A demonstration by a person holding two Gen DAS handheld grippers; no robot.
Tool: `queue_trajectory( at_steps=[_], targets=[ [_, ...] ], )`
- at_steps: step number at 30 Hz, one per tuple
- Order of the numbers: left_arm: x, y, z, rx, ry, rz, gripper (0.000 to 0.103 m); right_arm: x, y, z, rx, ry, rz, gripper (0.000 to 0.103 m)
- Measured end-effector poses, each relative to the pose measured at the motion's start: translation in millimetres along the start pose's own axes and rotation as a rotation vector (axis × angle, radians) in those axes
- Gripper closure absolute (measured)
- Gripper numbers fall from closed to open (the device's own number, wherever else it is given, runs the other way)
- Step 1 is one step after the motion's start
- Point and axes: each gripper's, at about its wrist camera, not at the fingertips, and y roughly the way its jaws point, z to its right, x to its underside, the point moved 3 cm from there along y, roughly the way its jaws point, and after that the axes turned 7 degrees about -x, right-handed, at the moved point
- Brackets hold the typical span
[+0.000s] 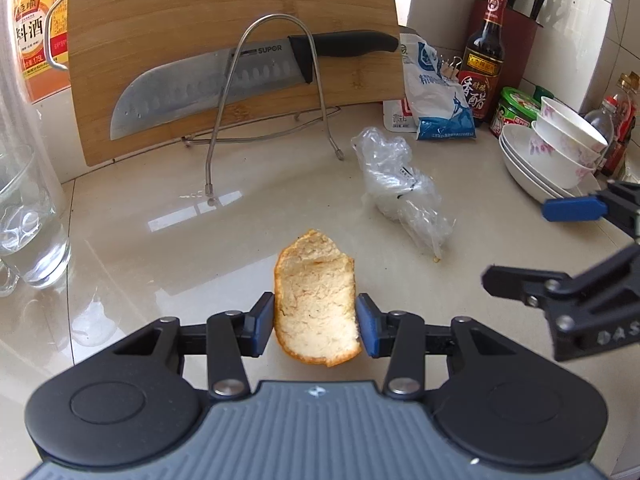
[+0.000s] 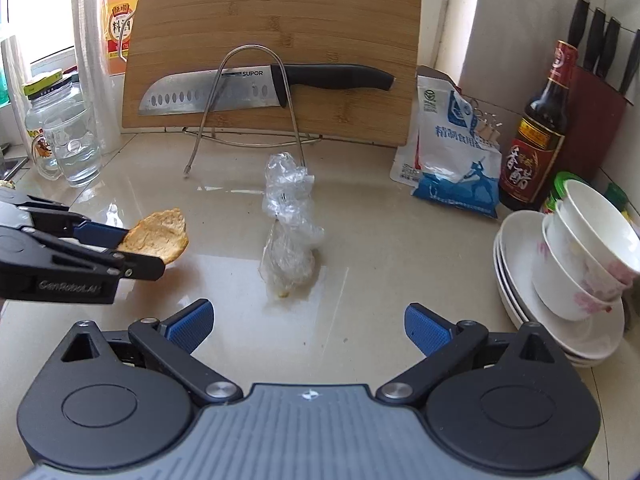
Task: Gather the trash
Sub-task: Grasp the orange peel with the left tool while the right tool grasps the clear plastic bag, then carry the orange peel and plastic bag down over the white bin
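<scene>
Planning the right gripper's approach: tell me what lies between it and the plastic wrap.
Only bare countertop separates the open right gripper from the plastic wrap, per the right wrist view.

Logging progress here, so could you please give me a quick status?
Left tongs shut on orange peel. Right tongs open, empty. Crumpled plastic wrap ahead on counter, unobstructed.

Bamboo cutting board [image 2: 276, 32] upright far on the counter [image 2: 380, 248], SUPOR knife [image 2: 256, 88] in wire rack [image 2: 248, 92]. Salt bag [image 2: 456, 152], vinegar bottle [image 2: 540, 132], stacked bowls [image 2: 588, 252] right; glass mug [image 2: 72, 152] left.
</scene>
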Motion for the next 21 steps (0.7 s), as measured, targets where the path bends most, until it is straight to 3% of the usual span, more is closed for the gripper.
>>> queue_trajectory(
  at_steps=[4,9,12,14,17,21],
  targets=[
    [2.3,-2.7,-2.5,0.007,0.003,-0.007,0.061,-15.5,29.5,1.9,-0.022,-0.03,-0.005,0.003],
    [2.6,-3.5,-4.9,0.011,-0.004,-0.008,0.061,-29.8,62.1,3.3,-0.035,-0.057,-0.025,0.016],
    [1.8,-3.1,-5.6,0.01,-0.005,-0.005,0.061,-35.2,76.4,4.1,-0.044,-0.058,-0.033,0.027],
    [1.1,-2.3,-6.3,0.011,-0.009,-0.005,0.061,-36.9,81.5,4.3,-0.048,-0.061,-0.035,0.04],
    [0.3,-1.1,-6.8,0.01,-0.011,-0.005,0.061,-39.0,86.2,5.8,-0.05,-0.056,-0.041,0.053],
    [0.7,-1.2,-6.1,0.011,-0.008,-0.008,0.061,-39.9,83.0,3.2,-0.05,-0.063,-0.04,0.056]
  ],
)
